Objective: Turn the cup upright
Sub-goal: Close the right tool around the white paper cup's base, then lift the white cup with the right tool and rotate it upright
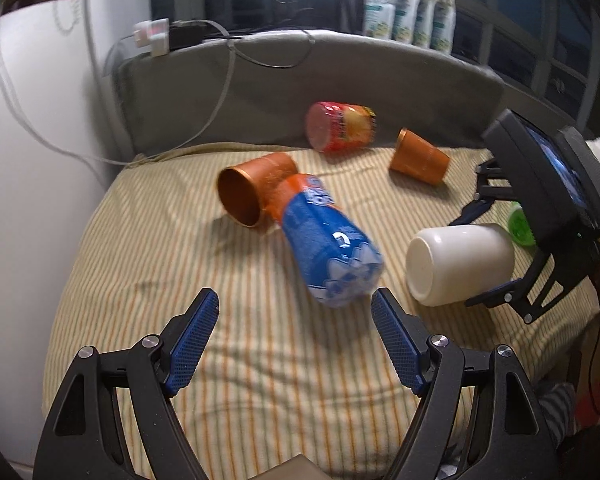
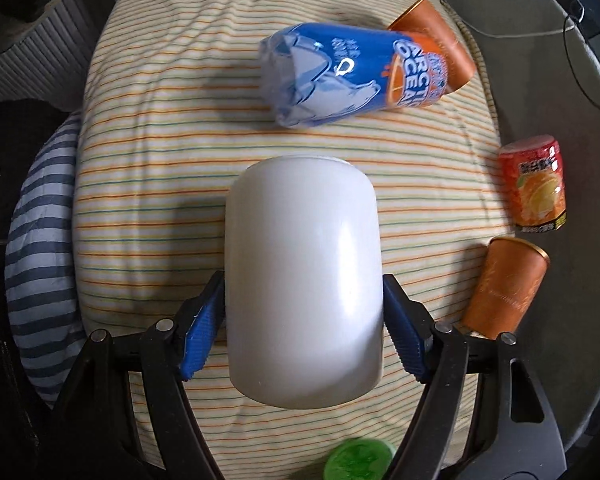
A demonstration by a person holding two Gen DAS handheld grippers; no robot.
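A white cup [image 2: 304,276] lies on its side on the striped cushion [image 2: 148,184]. My right gripper [image 2: 303,320] is shut on the white cup, its blue pads pressing both sides. In the left wrist view the cup [image 1: 460,264] shows its base toward me, with the right gripper [image 1: 496,256] around it at the right. My left gripper [image 1: 296,340] is open and empty above the cushion [image 1: 140,280], just in front of a blue bottle [image 1: 328,240].
The blue and orange bottle [image 2: 340,76] lies on its side against a copper cup [image 1: 256,192]. A second copper cup [image 1: 420,160] and a red can [image 1: 340,128] lie farther back. A green lid [image 2: 360,460] sits by the right gripper. A grey backrest [image 1: 300,80] rims the cushion.
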